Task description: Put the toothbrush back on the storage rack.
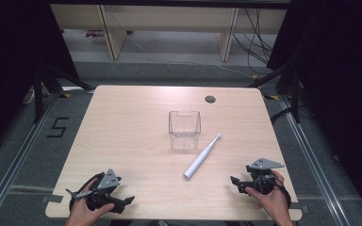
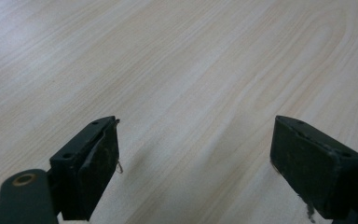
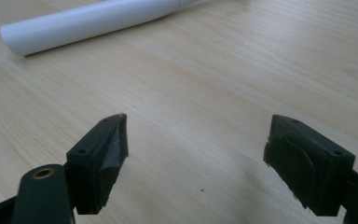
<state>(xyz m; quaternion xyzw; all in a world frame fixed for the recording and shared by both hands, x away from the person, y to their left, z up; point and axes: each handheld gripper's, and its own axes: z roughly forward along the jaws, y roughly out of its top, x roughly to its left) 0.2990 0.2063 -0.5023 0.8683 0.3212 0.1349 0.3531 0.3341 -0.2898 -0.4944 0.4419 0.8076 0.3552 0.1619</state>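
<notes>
A white electric toothbrush (image 1: 201, 157) lies flat on the wooden table (image 1: 132, 117), slanting from near the middle toward the right. Just behind it stands a clear plastic cup (image 1: 185, 129), upright and empty. My left gripper (image 1: 125, 202) rests at the front left of the table, held by a hand, jaws wide apart with bare wood between them (image 2: 193, 140). My right gripper (image 1: 235, 183) sits at the front right, open, nothing between its jaws (image 3: 196, 135). In the right gripper view the toothbrush handle (image 3: 93, 23) lies ahead and to the left, apart from the jaws.
A round cable hole (image 1: 210, 99) sits in the far right part of the table. Past the far edge are grey floor, wooden furniture legs (image 1: 111, 33) and loose cables (image 1: 257, 42). Dark curtains flank both sides.
</notes>
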